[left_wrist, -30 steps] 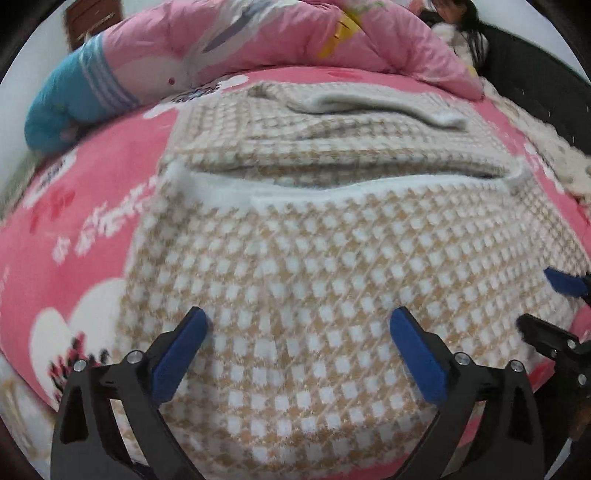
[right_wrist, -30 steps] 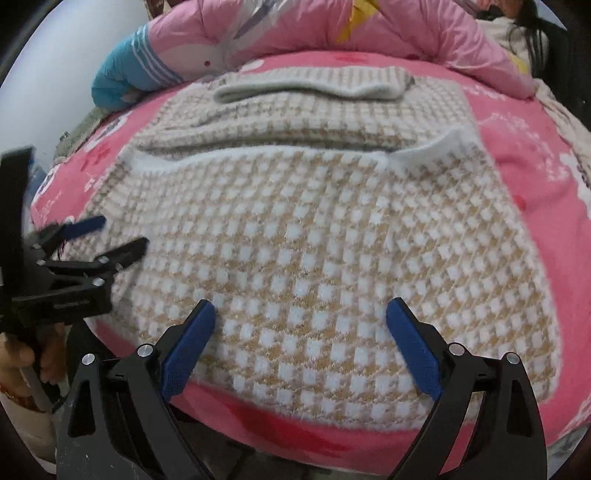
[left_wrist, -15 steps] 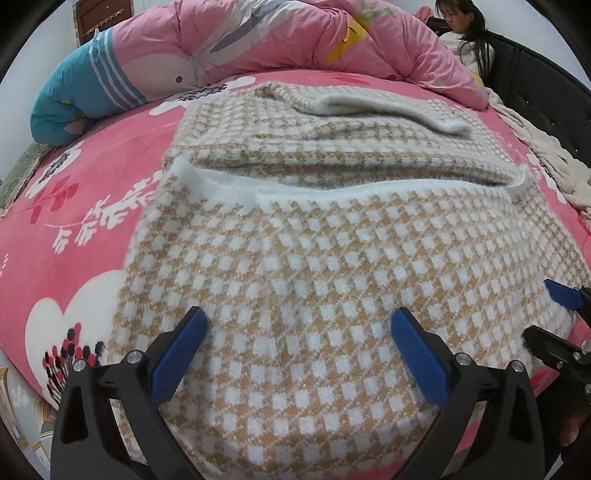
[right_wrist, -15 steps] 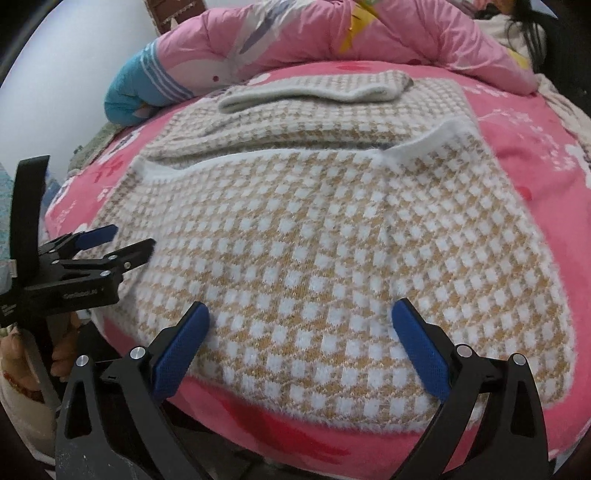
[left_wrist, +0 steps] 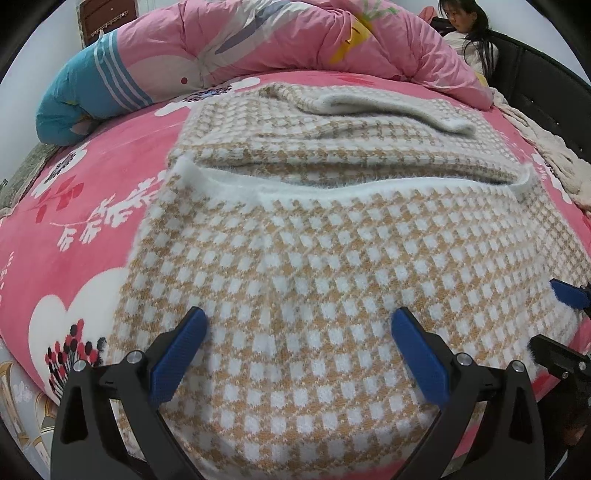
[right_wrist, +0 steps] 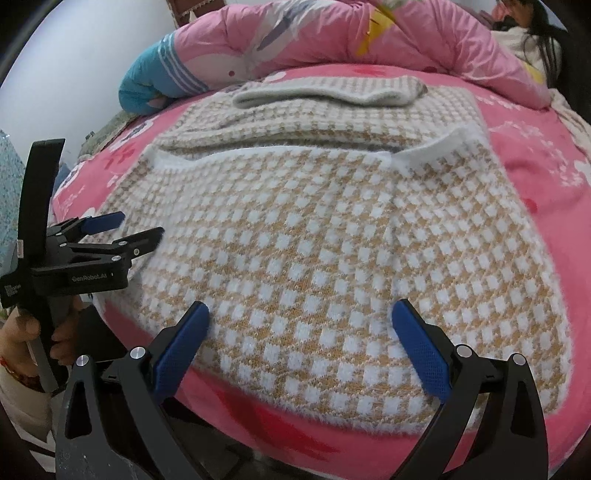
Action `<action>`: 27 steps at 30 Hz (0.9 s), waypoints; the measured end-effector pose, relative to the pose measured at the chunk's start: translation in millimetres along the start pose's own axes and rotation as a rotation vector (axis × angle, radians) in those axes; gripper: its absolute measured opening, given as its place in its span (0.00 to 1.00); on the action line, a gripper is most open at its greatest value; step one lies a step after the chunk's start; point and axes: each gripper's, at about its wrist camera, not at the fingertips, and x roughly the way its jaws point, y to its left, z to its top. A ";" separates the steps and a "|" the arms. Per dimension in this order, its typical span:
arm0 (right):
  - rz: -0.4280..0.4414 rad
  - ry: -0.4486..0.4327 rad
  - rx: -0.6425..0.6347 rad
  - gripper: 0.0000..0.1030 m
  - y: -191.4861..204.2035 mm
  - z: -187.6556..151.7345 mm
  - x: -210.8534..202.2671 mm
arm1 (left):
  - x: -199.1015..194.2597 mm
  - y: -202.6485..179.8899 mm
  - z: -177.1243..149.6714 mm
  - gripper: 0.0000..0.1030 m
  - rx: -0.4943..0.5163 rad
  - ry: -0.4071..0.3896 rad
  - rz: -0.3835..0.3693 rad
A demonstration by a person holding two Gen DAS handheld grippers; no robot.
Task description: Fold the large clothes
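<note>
Left gripper: your left gripper has its jaws spread wide with nothing between them; its blue pads hover just above the near part of the sweater.
Right gripper: your right gripper is likewise wide open and empty, its blue pads over the sweater's near hem where it meets the edge of the bed.
Sweater: the tan-and-white checked sweater lies flat directly ahead of both grippers, spread across the bed and reaching well away from the fingertips.
Fold: ahead of your left gripper a white fuzzy edge runs across the sweater from side to side, with a second checked layer lying beyond it.
Far piece: farthest ahead, a greyish knitted roll rests on top of the sweater's far end; whether it is a sleeve or a collar cannot be told.
Each gripper seen from the other: in the right wrist view your left gripper shows off to the left at the sweater's side edge, open; in the left wrist view the right gripper's tips show at the far right over the sweater's edge.
Bed: the pink flowered bed cover lies under the sweater and extends out to the left of your left gripper.
Quilt: a bunched pink and blue quilt sits beyond the sweater, at the far end of the bed.
Person: a dark-haired person sits far ahead and to the right, past the quilt.
</note>
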 end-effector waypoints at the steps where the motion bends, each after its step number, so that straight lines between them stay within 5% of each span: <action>1: -0.004 0.009 0.002 0.92 0.9 2.5 0.6 | 0.0 0.5 0.1 0.96 0.001 -0.001 -0.002; 15: -0.083 -0.024 0.032 0.92 7.9 34.2 -2.4 | 0.0 1.4 -1.9 0.96 -0.012 -0.002 -0.003; 19: -0.174 0.068 0.073 0.92 1.2 44.1 22.4 | 0.0 1.6 -1.9 0.96 -0.018 0.002 0.000; 27: -0.109 0.040 0.129 0.92 -12.4 30.2 23.8 | -0.2 4.0 -1.4 0.96 -0.012 0.000 -0.003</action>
